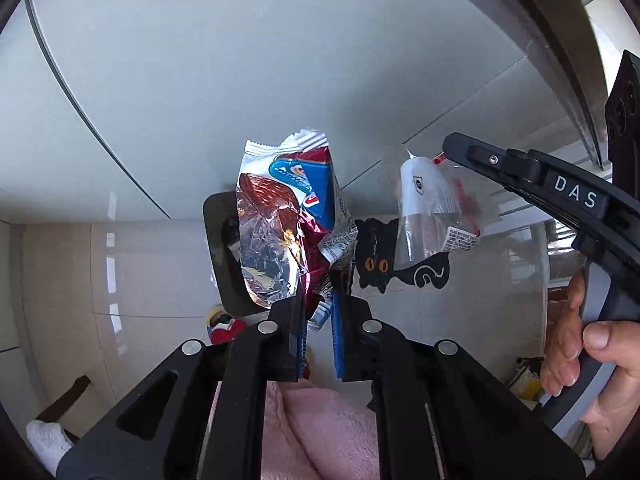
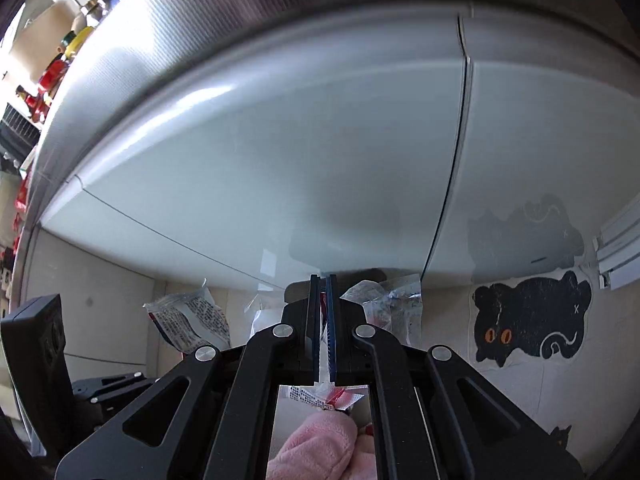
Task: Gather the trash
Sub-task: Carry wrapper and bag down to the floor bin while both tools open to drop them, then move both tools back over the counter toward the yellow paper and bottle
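Tongs, two: left tongs (image 1: 318, 320) and right tongs (image 2: 324, 328), one per hand.

Wrappers, two: one foil snack wrapper (image 1: 280, 220) between the fingers of the left tongs; one clear plastic wrapper (image 1: 432, 216) hanging from the tips of the right tongs, also seen in the right wrist view (image 2: 384, 304).

Black cat floor mats, two: one large black cat mat (image 2: 532, 328) to the right of the right tongs; one smaller black cat mat (image 2: 560, 438) nearer, at the right edge, partly cut off.

Dark bin, one: dark bin (image 1: 224, 248) beyond the left tongs.

Pink fuzzy slippers, one visible below each pair of tongs (image 2: 320, 448).
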{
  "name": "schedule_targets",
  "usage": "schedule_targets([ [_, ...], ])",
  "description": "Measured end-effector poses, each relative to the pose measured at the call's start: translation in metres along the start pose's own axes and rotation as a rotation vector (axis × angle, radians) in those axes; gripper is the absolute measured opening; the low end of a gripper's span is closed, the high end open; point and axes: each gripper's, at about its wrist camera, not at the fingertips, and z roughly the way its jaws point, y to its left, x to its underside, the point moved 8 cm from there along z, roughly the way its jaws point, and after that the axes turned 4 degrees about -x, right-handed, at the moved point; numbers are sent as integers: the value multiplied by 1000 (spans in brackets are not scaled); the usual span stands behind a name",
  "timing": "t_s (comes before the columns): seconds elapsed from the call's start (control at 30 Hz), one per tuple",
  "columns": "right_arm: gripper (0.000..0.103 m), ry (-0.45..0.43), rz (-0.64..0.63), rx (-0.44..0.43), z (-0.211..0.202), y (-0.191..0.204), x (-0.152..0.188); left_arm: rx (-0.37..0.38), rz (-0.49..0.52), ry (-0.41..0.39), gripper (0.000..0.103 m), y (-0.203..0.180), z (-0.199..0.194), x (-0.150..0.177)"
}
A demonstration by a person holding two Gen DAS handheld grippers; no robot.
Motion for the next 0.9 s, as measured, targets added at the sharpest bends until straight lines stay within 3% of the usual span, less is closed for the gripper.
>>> schedule_targets([
  [0.27, 5, 83, 94, 28, 85, -30, 23, 23, -17, 91, 9, 14, 80, 8],
  [0.53, 8, 134, 153, -9, 121, -33, 21, 24, -37, 129, 15, 25, 112, 8],
  [0.63, 11, 151, 158, -12, 127, -29, 19, 26, -40, 127, 32, 26, 113, 3],
  [0.67, 16, 153, 158, -16, 128, -28, 18, 27, -43, 125, 40, 26, 112, 1],
  [0.73, 60, 148, 160, -22, 125, -25, 16, 18, -43, 116, 46, 23, 106, 5],
  [0.83, 62, 143, 152, -17, 117, -21, 12, 4, -42, 103, 63, 25, 97, 3],
  [0.9, 74, 137, 152, -11, 106, -21, 9, -3, -43, 96, 69, 25, 87, 0],
])
